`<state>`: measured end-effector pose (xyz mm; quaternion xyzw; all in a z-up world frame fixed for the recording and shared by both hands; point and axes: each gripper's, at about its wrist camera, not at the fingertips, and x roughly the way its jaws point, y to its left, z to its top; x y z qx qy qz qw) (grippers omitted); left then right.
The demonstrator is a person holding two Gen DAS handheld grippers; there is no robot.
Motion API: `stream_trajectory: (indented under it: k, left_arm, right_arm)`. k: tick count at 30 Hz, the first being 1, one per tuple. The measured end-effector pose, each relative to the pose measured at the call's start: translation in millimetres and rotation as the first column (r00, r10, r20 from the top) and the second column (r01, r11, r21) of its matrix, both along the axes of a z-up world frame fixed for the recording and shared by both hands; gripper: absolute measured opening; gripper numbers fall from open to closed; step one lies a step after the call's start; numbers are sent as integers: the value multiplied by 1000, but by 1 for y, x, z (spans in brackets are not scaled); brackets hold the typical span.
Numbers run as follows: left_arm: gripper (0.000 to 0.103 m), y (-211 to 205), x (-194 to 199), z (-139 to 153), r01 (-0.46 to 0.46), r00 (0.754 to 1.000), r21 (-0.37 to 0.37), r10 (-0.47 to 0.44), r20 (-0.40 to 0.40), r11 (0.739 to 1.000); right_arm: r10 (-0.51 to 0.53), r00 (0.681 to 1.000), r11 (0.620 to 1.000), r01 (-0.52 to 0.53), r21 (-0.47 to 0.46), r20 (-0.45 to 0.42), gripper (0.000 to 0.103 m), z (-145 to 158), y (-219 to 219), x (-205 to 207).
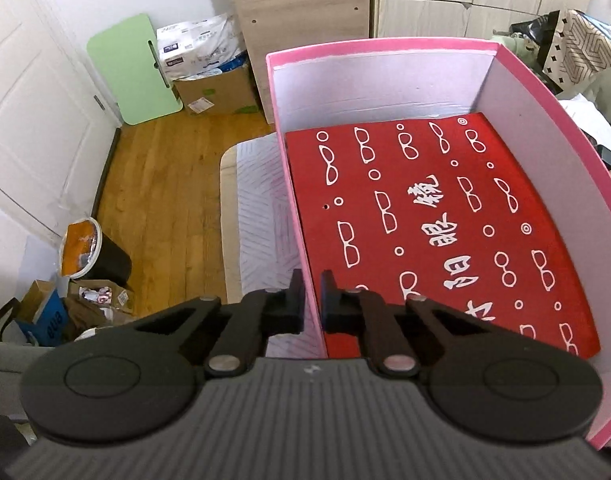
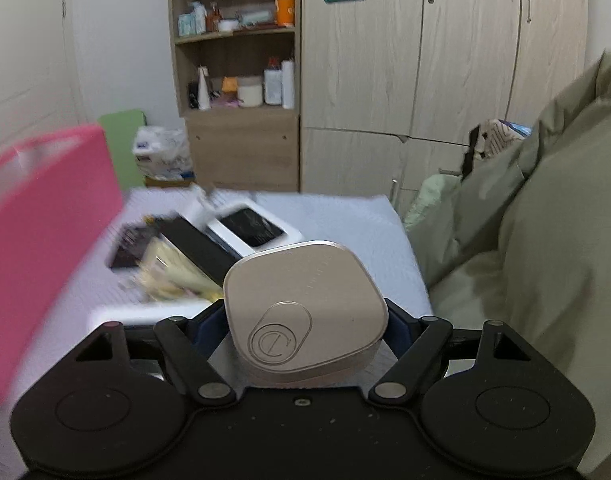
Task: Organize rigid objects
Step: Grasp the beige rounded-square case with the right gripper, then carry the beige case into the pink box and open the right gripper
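A pink box [image 1: 385,80] with pale inner walls stands open on the quilted bed surface [image 1: 257,208]; a red sheet printed with white glasses [image 1: 425,220] covers its floor. My left gripper [image 1: 312,300] is shut on the box's near left wall, one finger outside and one inside. In the right wrist view my right gripper [image 2: 305,320] holds a rounded silver-beige case [image 2: 305,280] with an embossed round logo, pads pressing on its two sides, above the bed. The pink box [image 2: 45,220] shows blurred at the left.
A loose pile lies on the bed beyond the case: a white box with a black screen [image 2: 251,226], a long black box [image 2: 201,248], a yellowish packet [image 2: 173,276]. Green bedding [image 2: 545,240] rises at the right. A bin [image 1: 93,256] and cartons stand on the wooden floor at the left.
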<state>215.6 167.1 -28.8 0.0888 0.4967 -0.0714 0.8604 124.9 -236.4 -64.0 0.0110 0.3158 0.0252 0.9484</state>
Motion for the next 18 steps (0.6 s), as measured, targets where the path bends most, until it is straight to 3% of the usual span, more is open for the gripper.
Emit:
stream_trajectory:
  k: [5, 10, 14, 18]
  left_arm:
    - [6, -4, -3, -2, 3, 999, 20, -3, 35, 1000]
    - [6, -10, -7, -3, 12, 997, 60, -17, 78, 998]
    - [6, -6, -8, -2, -1, 996, 35, -2, 84, 999]
    - [6, -2, -4, -1, -12, 998, 3, 12, 66, 1000]
  right_arm:
    - [141, 988, 989, -143, 37, 71, 83, 45, 39, 3]
    - [355, 931, 929, -362, 75, 85, 83, 82, 94, 20]
    - [489, 872, 862, -488, 137, 31, 83, 92, 141, 46]
    - [549, 831, 827, -527, 196, -84, 83, 86, 187, 77]
